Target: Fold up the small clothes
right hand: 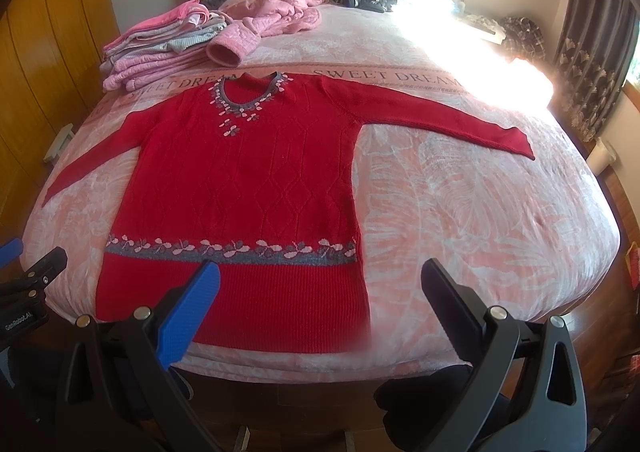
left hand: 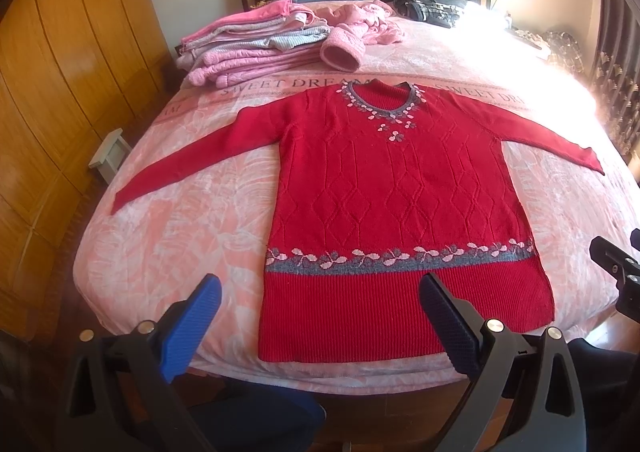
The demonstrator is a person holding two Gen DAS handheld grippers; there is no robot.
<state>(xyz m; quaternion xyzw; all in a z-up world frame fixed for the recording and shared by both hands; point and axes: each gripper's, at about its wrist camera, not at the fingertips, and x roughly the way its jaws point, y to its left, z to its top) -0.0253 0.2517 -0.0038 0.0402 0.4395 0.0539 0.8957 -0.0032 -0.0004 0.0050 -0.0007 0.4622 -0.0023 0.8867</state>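
The sweater (left hand: 392, 187) lies flat, sleeves spread, hem at the bed's (right hand: 480, 219) near edge. Both the left gripper (left hand: 320, 316) and right gripper (right hand: 320, 300) hover above it, fingers apart and empty. Folding should probably start with a sleeve cuff, pinched cleanly and laid across the chest.

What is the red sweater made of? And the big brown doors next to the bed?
The red sweater looks like knitted wool or acrylic yarn: ribbed hem, raised diamond stitches, matte surface. The brown doors look like varnished wood or wood veneer: visible grain and a glossy shine.

Sweater (left hand: 392, 187) lies flat on bed (left hand: 180, 236); folded pile (left hand: 248, 47) behind it, left.
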